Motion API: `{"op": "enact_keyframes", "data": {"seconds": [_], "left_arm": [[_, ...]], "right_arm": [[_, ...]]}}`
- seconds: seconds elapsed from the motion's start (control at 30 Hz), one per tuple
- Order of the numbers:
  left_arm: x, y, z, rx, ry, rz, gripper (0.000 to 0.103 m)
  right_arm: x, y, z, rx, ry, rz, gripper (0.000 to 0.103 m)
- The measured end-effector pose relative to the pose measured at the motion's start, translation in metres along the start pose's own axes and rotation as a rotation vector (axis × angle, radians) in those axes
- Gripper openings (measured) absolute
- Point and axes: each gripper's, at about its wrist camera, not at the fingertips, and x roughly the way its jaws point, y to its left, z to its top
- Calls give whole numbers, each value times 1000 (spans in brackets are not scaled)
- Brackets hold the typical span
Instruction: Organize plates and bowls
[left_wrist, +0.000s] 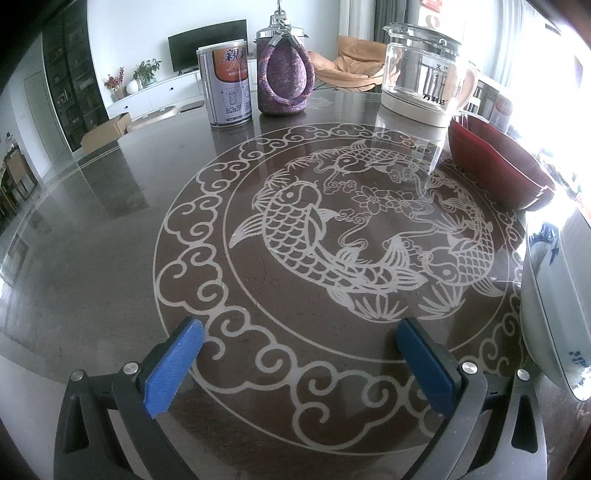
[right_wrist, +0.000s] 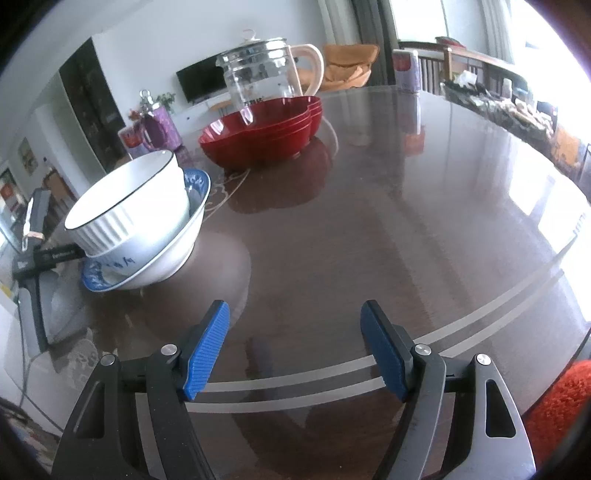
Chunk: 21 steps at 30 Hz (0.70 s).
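left tongs (left_wrist: 299, 339) wide open, empty | right tongs (right_wrist: 295, 332) wide open, empty | white bowl (right_wrist: 129, 199) tilted in blue-patterned bowl (right_wrist: 166, 258), left | likely next: seat it level, grip rim gently

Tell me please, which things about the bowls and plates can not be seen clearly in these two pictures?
- Red bowls, right wrist view: stacked, exact count unclear; the glass kettle stands behind them.
- Blue-patterned bowl, left wrist view: cut off by the right edge.
- Its inside, right wrist view: hidden by the white ribbed bowl nested in it.
- Window area, both views: overexposed.
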Motion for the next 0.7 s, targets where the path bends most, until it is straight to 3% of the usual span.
{"op": "enact_keyframes", "data": {"seconds": [0.7], "left_arm": [[0,0,0,0,0,0,103]], "right_arm": [[0,4,-2,-22,-9,-14,79]]}}
